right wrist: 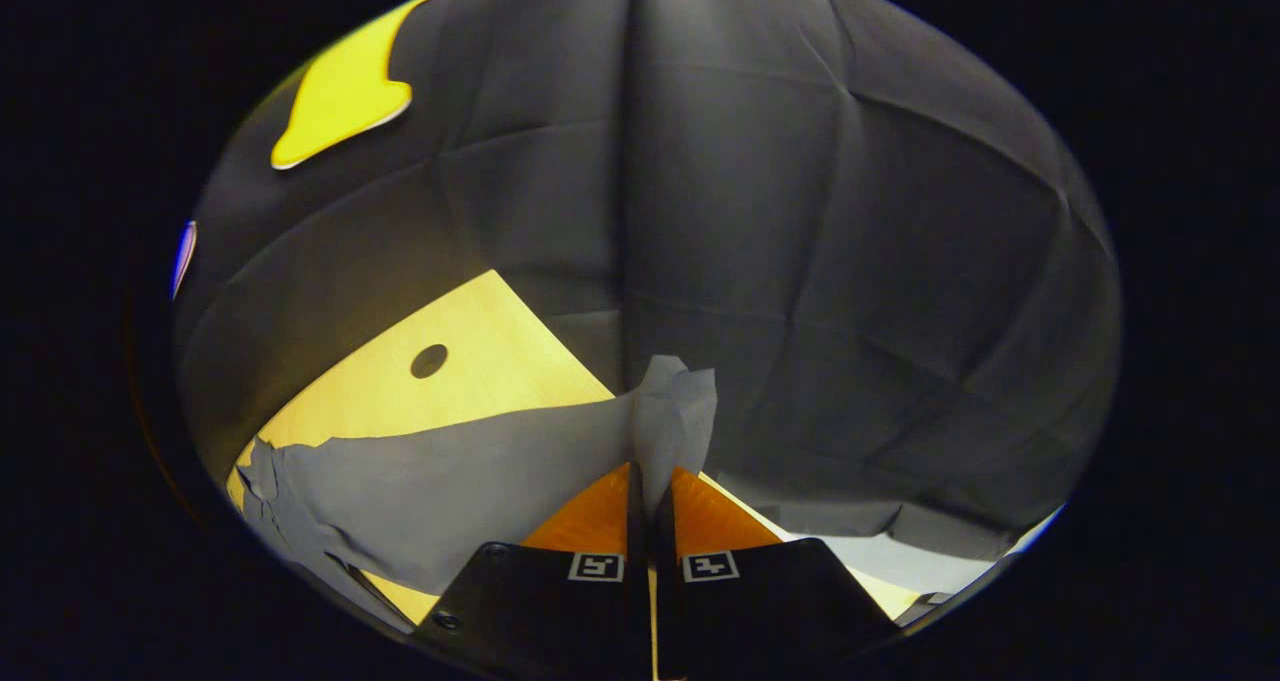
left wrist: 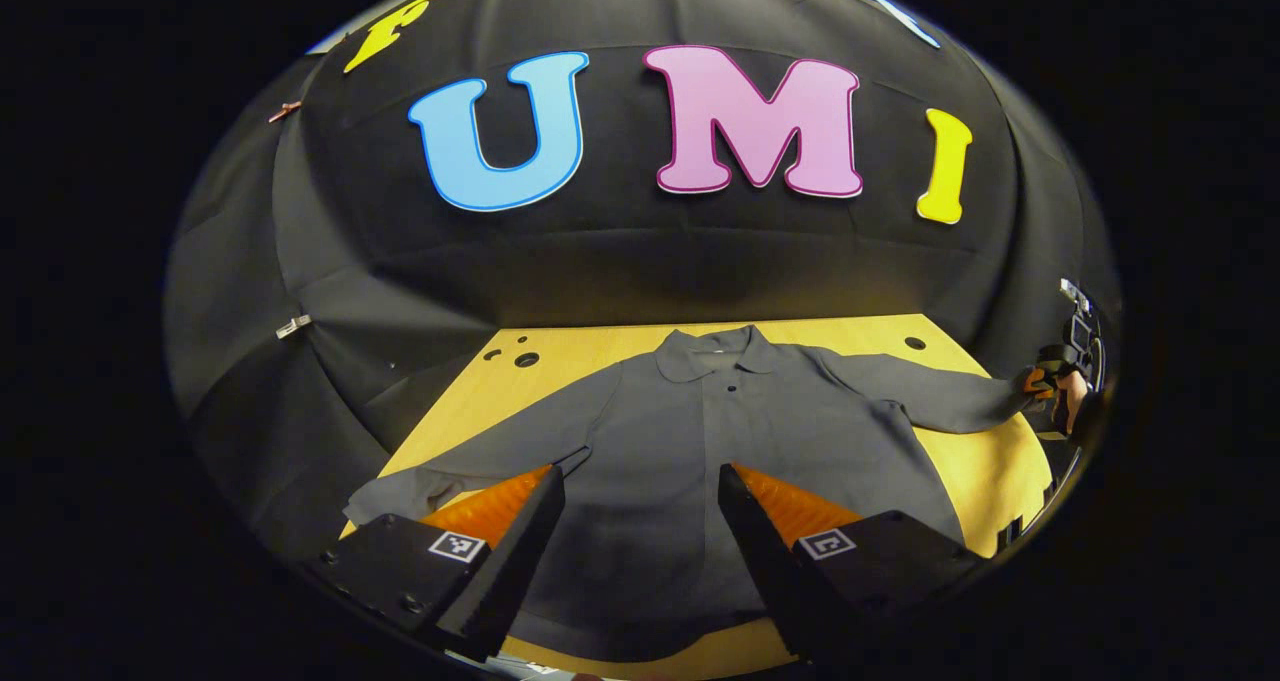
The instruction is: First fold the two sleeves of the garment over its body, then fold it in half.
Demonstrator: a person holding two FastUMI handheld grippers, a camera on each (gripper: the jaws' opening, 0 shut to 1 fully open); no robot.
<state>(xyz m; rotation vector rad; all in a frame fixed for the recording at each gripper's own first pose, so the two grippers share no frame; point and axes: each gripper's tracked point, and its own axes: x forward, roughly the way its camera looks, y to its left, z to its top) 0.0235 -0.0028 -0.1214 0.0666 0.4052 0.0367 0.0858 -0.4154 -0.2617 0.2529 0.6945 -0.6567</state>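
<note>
A dark grey collared shirt point(left wrist: 700, 441) lies flat on the wooden table point(left wrist: 600, 346), collar toward the far wall, both sleeves spread out. My left gripper point(left wrist: 640, 481) hangs open above the shirt's lower body, its fingers apart with nothing between them. The left sleeve point(left wrist: 470, 461) trails toward the table's near left corner. In the right gripper view, my right gripper point(right wrist: 650, 476) is shut on the cuff point(right wrist: 675, 411) of the right sleeve point(right wrist: 450, 481), which is lifted off the table. That same gripper point(left wrist: 1045, 381) and the hand holding it appear at the far right of the left gripper view.
Round holes point(left wrist: 525, 359) mark the table near its back left, and another hole point(right wrist: 428, 360) lies beyond the right sleeve. The table's right edge point(right wrist: 560, 346) meets the black cloth wall close behind the held cuff.
</note>
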